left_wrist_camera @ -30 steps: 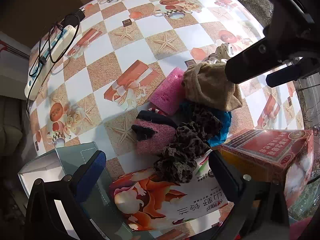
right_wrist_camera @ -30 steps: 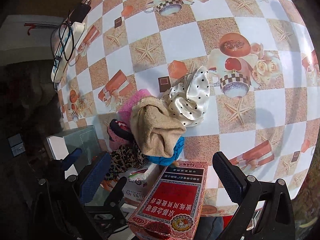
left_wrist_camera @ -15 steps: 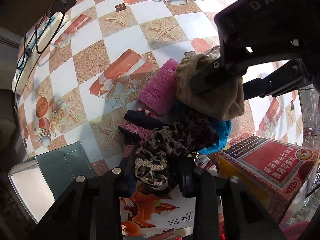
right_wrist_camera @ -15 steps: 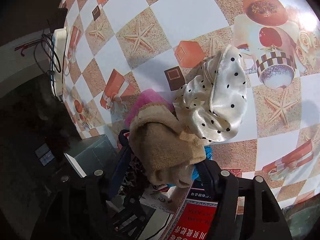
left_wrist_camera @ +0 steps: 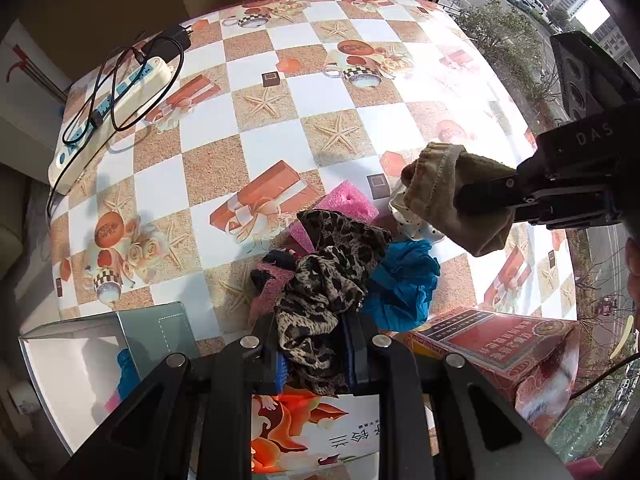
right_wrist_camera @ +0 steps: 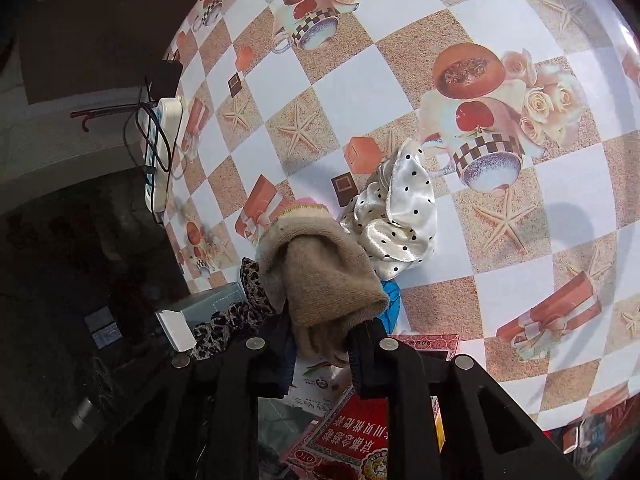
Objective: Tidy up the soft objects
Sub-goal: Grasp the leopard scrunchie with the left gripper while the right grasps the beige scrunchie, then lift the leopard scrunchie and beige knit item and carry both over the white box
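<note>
My left gripper [left_wrist_camera: 314, 354] is shut on a leopard-print cloth [left_wrist_camera: 328, 280] and holds it lifted above the pile. My right gripper [right_wrist_camera: 320, 344] is shut on a tan knit sock [right_wrist_camera: 320, 272], lifted off the table; it also shows in the left wrist view [left_wrist_camera: 452, 196]. Left on the table are a blue crumpled cloth [left_wrist_camera: 404, 284], a pink sponge [left_wrist_camera: 344, 212], a pink and black sock [left_wrist_camera: 272, 280] and a white polka-dot satin scrunchie [right_wrist_camera: 400, 216].
An open grey-white box [left_wrist_camera: 92, 356] with blue and pink items inside stands at the near left. A red carton [left_wrist_camera: 512, 340] stands at the near right and a tissue pack [left_wrist_camera: 316, 432] lies under my left gripper. A power strip [left_wrist_camera: 112, 100] lies far left.
Both grippers shut from open. The left took the leopard cloth and the right took the tan sock, and both lifted them off the pile, uncovering the blue cloth.
</note>
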Demonstrator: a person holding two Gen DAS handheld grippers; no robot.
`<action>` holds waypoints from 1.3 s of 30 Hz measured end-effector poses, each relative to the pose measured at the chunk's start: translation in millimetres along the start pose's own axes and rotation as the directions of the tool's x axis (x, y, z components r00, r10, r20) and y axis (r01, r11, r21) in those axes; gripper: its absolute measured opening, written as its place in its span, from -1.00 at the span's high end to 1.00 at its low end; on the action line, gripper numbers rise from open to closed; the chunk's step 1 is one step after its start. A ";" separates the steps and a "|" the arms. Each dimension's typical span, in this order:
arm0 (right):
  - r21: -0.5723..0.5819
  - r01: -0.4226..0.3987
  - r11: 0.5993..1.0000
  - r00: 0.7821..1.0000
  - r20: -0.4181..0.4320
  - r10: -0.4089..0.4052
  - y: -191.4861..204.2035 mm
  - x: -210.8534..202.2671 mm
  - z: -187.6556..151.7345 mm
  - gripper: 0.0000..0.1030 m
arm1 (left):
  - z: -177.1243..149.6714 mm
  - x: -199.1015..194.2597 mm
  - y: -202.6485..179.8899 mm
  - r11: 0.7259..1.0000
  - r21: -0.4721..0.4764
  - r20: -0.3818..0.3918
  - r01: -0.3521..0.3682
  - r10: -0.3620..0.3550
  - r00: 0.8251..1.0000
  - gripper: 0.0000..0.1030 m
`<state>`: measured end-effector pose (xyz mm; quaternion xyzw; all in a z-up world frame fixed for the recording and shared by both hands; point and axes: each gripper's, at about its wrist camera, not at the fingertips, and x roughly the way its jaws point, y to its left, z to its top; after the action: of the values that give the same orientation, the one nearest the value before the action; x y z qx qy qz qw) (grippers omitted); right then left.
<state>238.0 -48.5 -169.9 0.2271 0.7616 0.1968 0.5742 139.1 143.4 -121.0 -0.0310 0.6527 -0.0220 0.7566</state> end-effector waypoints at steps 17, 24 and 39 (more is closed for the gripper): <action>-0.092 0.216 0.972 0.937 0.298 -0.180 -10.0 -79.1 -52.0 0.55 | 31.0 -45.7 -48.4 0.995 0.104 0.136 0.008 -0.023 0.991 0.55; -0.055 0.245 0.968 0.910 0.359 -0.210 -28.9 -98.6 -79.8 0.55 | 32.1 -62.7 -85.2 0.983 0.183 0.169 0.028 -0.060 0.984 0.55; 0.098 0.265 0.959 0.861 0.424 -0.281 -80.4 -133.4 -141.9 0.55 | 8.0 -86.6 -175.8 0.910 0.404 0.176 0.099 -0.183 0.967 0.55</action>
<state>123.3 -196.2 -72.9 0.1652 0.6425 0.0444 0.7469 135.5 -25.4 -21.1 0.0714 0.5474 -0.2034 0.8086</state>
